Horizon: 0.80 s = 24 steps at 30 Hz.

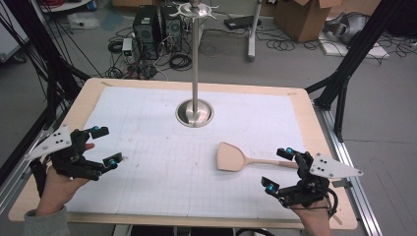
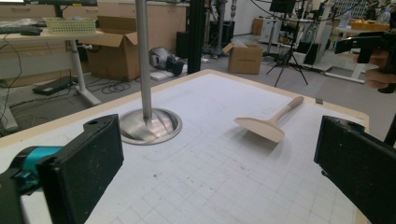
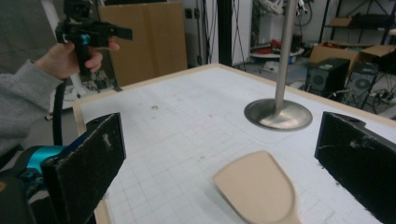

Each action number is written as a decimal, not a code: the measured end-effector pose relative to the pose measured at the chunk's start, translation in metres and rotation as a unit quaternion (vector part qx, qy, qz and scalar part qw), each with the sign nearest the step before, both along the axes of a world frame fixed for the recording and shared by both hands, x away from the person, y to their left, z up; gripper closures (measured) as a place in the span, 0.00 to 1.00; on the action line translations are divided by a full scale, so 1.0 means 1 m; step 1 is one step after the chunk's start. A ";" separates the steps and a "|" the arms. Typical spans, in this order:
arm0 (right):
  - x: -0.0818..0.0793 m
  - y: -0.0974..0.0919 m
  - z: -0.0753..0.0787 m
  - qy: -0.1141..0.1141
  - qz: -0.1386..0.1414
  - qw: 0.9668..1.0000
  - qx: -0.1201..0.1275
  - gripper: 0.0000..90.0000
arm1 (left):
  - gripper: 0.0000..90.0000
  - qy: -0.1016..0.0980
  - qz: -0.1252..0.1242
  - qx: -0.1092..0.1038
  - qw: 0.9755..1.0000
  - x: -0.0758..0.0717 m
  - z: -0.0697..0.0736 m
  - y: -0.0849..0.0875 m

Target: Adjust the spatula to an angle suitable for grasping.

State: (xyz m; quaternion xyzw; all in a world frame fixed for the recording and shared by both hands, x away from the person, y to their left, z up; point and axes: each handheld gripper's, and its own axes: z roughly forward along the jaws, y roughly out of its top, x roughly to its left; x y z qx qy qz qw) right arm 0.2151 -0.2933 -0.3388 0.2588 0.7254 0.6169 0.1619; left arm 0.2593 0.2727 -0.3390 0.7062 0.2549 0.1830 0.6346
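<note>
A light wooden spatula [image 1: 236,158] lies flat on the white gridded mat [image 1: 147,147], blade toward the middle, handle pointing right. My right gripper [image 1: 278,168] hovers at the handle's end, jaws wide open. In the right gripper view the blade [image 3: 257,191] lies ahead and below, between the two black pads [image 3: 88,163], untouched. My left gripper [image 1: 105,145] is held over the mat's left side, open, nothing between its pads [image 2: 79,163]. From there the spatula [image 2: 266,126] lies farther off.
A metal pole on a round steel base [image 1: 195,113] stands at the mat's centre back, also seen as the base [image 2: 149,126] and the base [image 3: 279,114]. The wooden table edge [image 1: 324,147] runs close to the right hand. Boxes, computers and cables lie on the floor beyond.
</note>
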 end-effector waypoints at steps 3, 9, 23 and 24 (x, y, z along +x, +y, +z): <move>0.002 0.002 -0.002 0.007 -0.008 1.000 -0.011 0.01 | 0.02 0.002 0.002 -0.001 1.000 0.001 -0.001 0.001; 0.001 0.000 -0.001 0.002 -0.027 1.000 -0.009 0.01 | 0.02 0.004 -0.002 0.001 1.000 0.001 -0.003 0.000; 0.001 -0.023 -0.010 0.014 -0.059 0.998 -0.024 0.17 | 0.02 0.018 -0.007 0.007 1.000 0.004 -0.009 -0.005; 0.001 -0.024 -0.011 0.016 -0.061 0.998 -0.024 0.19 | 0.02 0.020 -0.007 0.007 1.000 0.004 -0.010 -0.006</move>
